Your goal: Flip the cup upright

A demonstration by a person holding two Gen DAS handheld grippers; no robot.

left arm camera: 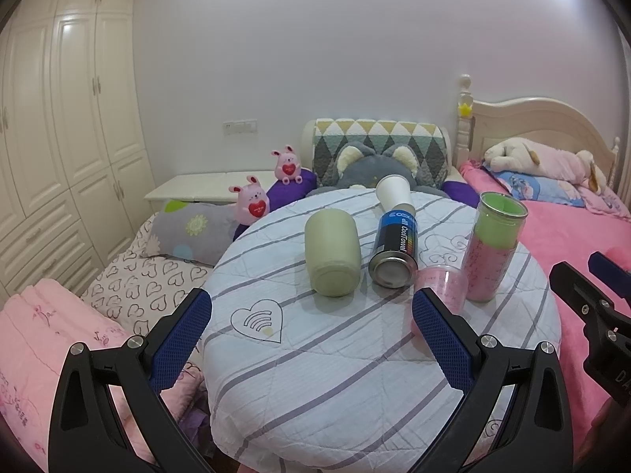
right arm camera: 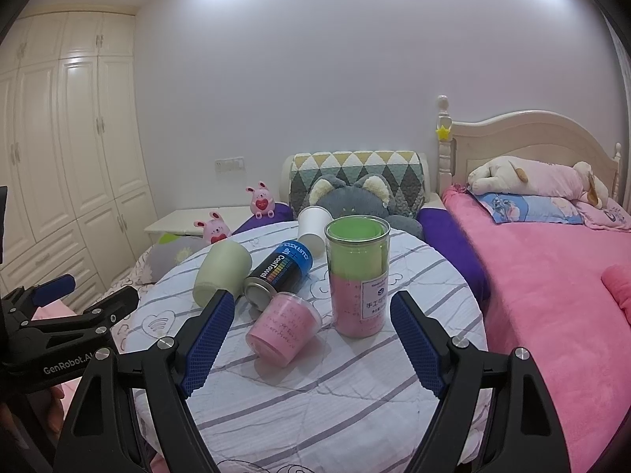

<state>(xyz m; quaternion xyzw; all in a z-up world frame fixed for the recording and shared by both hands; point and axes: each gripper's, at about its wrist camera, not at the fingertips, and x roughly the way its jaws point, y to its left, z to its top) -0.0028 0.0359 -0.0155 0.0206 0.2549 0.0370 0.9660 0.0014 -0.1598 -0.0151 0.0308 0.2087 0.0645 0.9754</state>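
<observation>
A pale green cup lies on its side on the round table, its base towards me; it also shows in the right wrist view. A small pink clear cup lies tipped beside it, partly hidden by my finger in the left wrist view. A white paper cup lies on its side at the far edge. My left gripper is open, just short of the green cup. My right gripper is open, near the pink cup.
A blue and black can lies between the cups. A tall clear jar with green and pink filling stands upright at the right. Beds with pink covers, plush toys and a wardrobe surround the table.
</observation>
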